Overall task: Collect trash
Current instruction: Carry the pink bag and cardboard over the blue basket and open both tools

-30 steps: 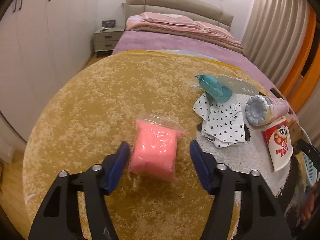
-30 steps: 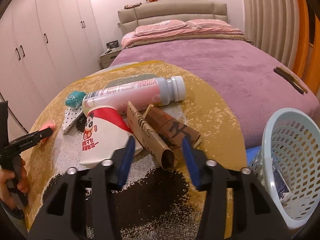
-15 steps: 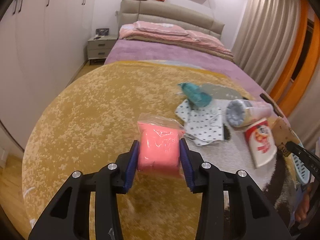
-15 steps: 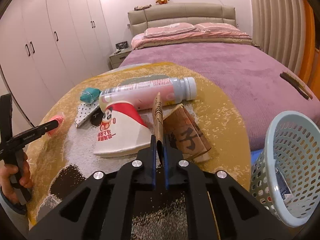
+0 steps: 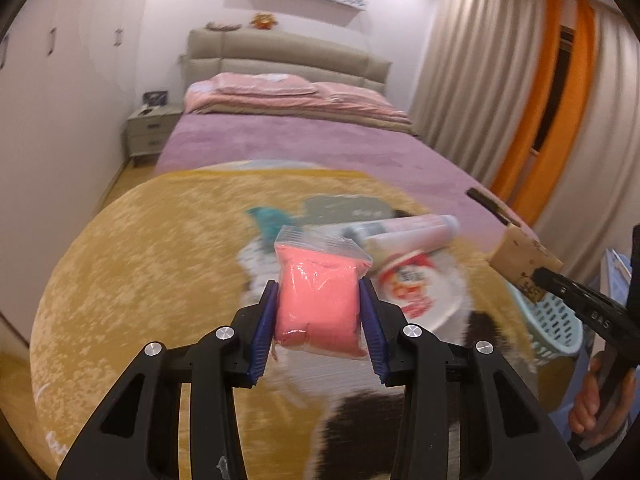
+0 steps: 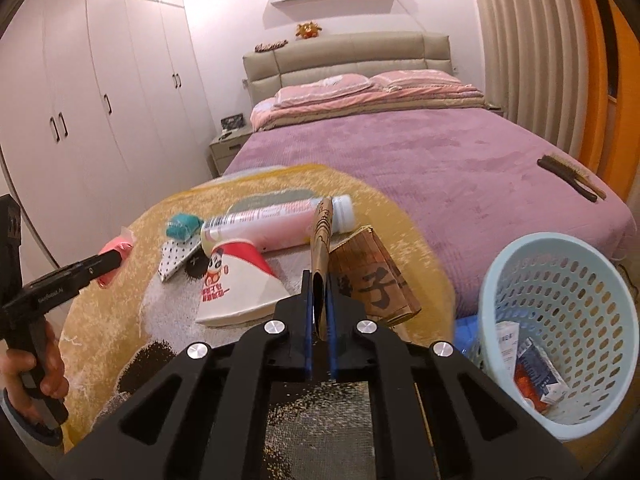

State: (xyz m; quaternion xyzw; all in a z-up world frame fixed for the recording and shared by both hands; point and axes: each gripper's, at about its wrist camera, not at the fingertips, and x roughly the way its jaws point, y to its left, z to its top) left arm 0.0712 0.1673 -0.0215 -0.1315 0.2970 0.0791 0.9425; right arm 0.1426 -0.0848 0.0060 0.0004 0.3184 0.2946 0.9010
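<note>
My left gripper (image 5: 318,300) is shut on a pink packet in a clear bag (image 5: 318,300) and holds it above the yellow rug (image 5: 160,248). My right gripper (image 6: 319,292) is shut on a folded brown cardboard piece (image 6: 322,236), held on edge above the rug; it also shows in the left wrist view (image 5: 520,264). On the rug lie a pink bottle (image 6: 272,224), a white paper cup with a panda (image 6: 236,284), a second brown cardboard piece (image 6: 372,276), a dotted paper (image 6: 176,256) and a teal wad (image 6: 182,226).
A pale blue perforated basket (image 6: 560,312) with some wrappers inside stands on the floor at the right of the rug. A bed with a purple cover (image 6: 440,160) lies behind. White wardrobes (image 6: 100,100) line the left wall. A brush (image 6: 572,178) lies on the bed.
My left gripper closed on the pink packet and lifted it, swinging right. My right gripper closed on the brown cardboard piece and raised it off the rug.
</note>
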